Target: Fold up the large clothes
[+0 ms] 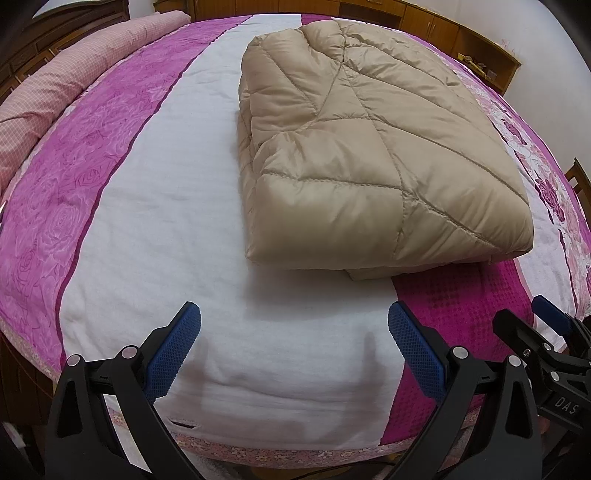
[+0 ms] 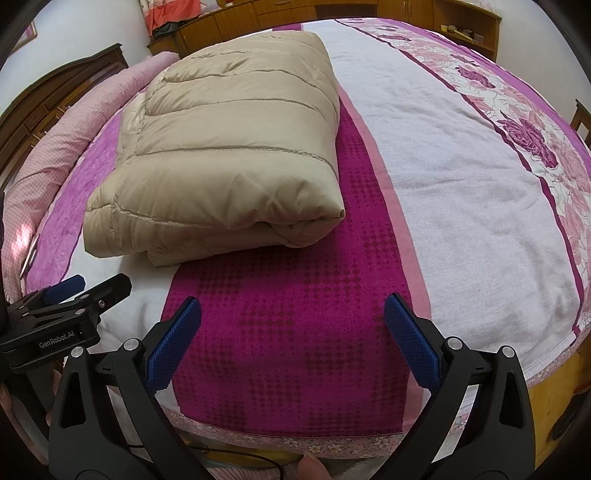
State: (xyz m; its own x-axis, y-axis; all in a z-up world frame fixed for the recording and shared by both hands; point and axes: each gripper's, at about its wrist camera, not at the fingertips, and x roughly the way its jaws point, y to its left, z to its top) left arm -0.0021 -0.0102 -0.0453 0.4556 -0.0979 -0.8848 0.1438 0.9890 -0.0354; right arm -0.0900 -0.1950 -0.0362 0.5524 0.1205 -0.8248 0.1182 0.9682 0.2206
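Observation:
A beige quilted down coat (image 1: 369, 147) lies folded into a thick rectangular bundle on the bed; it also shows in the right wrist view (image 2: 229, 155). My left gripper (image 1: 293, 325) is open and empty, above the white sheet near the bed's front edge, short of the bundle. My right gripper (image 2: 291, 317) is open and empty over the magenta patterned strip, just in front of the bundle's near right corner. Each gripper shows at the edge of the other's view: the right gripper (image 1: 539, 317) and the left gripper (image 2: 92, 286).
The bed (image 1: 166, 240) has a white, pink and magenta floral cover. A pink checked rolled quilt (image 1: 74, 70) lies along its left side. Wooden cabinets (image 1: 461, 33) stand behind. A wooden chair (image 1: 578, 177) is at the right. A cable (image 2: 236, 456) runs below the front edge.

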